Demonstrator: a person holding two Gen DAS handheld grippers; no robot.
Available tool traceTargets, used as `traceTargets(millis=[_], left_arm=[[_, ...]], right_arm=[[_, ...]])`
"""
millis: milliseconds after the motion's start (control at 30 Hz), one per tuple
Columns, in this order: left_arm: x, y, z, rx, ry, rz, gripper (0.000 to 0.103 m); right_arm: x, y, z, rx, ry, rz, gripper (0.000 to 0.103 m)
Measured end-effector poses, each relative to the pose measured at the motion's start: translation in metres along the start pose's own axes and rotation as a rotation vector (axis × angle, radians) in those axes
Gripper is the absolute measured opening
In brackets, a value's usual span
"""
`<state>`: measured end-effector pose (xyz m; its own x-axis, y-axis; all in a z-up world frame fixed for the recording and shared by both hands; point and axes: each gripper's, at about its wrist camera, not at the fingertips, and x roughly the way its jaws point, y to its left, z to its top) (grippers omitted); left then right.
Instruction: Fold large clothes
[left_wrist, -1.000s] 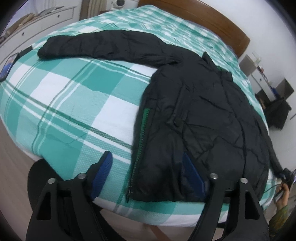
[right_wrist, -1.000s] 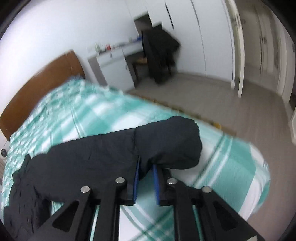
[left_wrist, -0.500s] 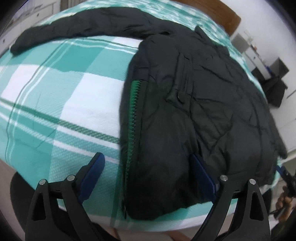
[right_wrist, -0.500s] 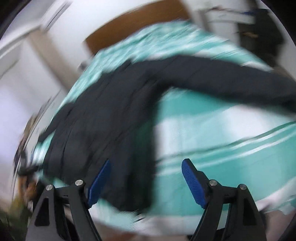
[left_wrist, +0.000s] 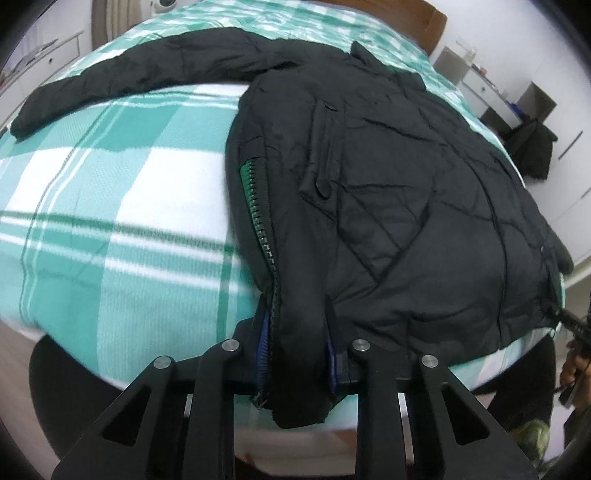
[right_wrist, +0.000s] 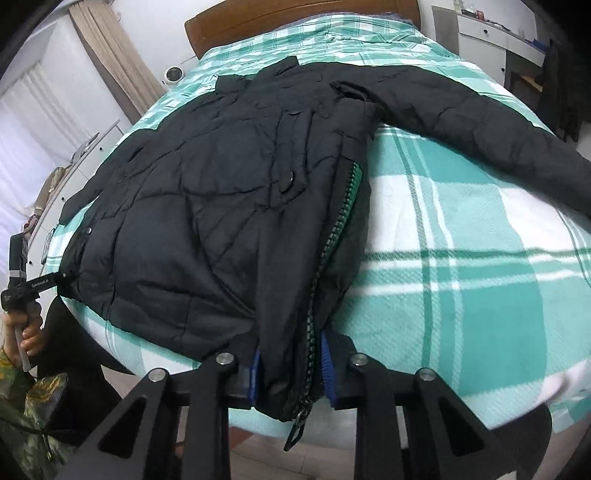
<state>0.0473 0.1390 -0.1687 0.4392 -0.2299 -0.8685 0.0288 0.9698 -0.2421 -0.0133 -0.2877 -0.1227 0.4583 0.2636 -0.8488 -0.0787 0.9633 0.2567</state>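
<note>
Both grippers have come in onto the jacket's near hem since a moment ago, when their jaws stood wide and the right one swung across from the sleeve end. Ahead of both tools spreads the bed (left_wrist: 110, 221), its green-and-white checked cover under the black jacket (left_wrist: 406, 192), which lies flat with one sleeve stretched away to each side. The left gripper (left_wrist: 299, 354) is closing on the hem corner beside the green-edged zipper (left_wrist: 258, 206), fabric bunched between its blue pads. The right gripper (right_wrist: 291, 373) is likewise closing on the opposite zipper edge, the zipper pull (right_wrist: 295, 428) dangling just below its jaws.
</note>
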Motion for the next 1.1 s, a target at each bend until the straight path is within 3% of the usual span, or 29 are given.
traceTargets(millis=[167, 200, 233, 267, 300, 333, 367, 433, 500, 633, 733, 833, 933, 1033, 1100], left_arm=[[-0.001, -0.004, -0.005, 0.020, 0.006, 0.006, 0.026], [-0.001, -0.005, -0.003, 0.017, 0.007, 0.018, 0.030], [-0.002, -0.005, -0.001, 0.015, 0.007, 0.032, 0.037], [-0.003, -0.006, 0.000, 0.014, 0.004, 0.046, 0.040], [-0.009, -0.007, 0.001, 0.020, -0.011, 0.066, 0.047], [-0.015, -0.008, 0.001, 0.030, -0.032, 0.083, 0.058], [-0.022, -0.009, 0.002, 0.039, -0.057, 0.103, 0.065], [-0.040, -0.011, 0.005, 0.054, -0.127, 0.160, 0.091], [-0.058, -0.013, 0.013, 0.074, -0.210, 0.231, 0.100], [-0.082, -0.017, 0.033, 0.115, -0.290, 0.302, 0.102], [-0.098, -0.021, 0.047, 0.140, -0.317, 0.249, 0.102], [-0.110, -0.031, 0.053, 0.162, -0.372, 0.188, 0.102], [-0.109, -0.046, 0.053, 0.177, -0.409, 0.208, 0.102], [-0.115, -0.056, 0.043, 0.170, -0.534, 0.234, 0.102], [-0.111, -0.063, 0.043, 0.183, -0.529, 0.229, 0.102]], right_arm=[[0.002, 0.000, -0.001, 0.013, -0.012, -0.023, 0.027], [0.004, -0.001, 0.001, 0.018, -0.014, -0.030, 0.030], [0.003, -0.001, 0.002, 0.021, -0.012, -0.041, 0.034], [0.003, -0.001, 0.004, 0.023, -0.008, -0.051, 0.052], [0.001, -0.001, 0.006, 0.023, -0.011, -0.066, 0.075], [0.000, -0.002, 0.008, 0.023, -0.024, -0.077, 0.082], [-0.006, -0.004, 0.010, 0.022, -0.045, -0.087, 0.083], [-0.019, -0.009, 0.013, 0.022, -0.080, -0.123, 0.083], [-0.031, -0.010, 0.017, 0.013, -0.120, -0.175, 0.083], [-0.067, -0.002, 0.032, -0.036, -0.268, -0.277, 0.083], [-0.091, 0.011, 0.041, -0.069, -0.390, -0.327, 0.083], [-0.092, 0.016, 0.050, -0.076, -0.366, -0.289, 0.083], [-0.085, 0.018, 0.050, -0.075, -0.350, -0.317, 0.083], [-0.085, 0.022, 0.045, -0.080, -0.390, -0.325, 0.083], [-0.086, 0.023, 0.044, -0.088, -0.421, -0.322, 0.083]])
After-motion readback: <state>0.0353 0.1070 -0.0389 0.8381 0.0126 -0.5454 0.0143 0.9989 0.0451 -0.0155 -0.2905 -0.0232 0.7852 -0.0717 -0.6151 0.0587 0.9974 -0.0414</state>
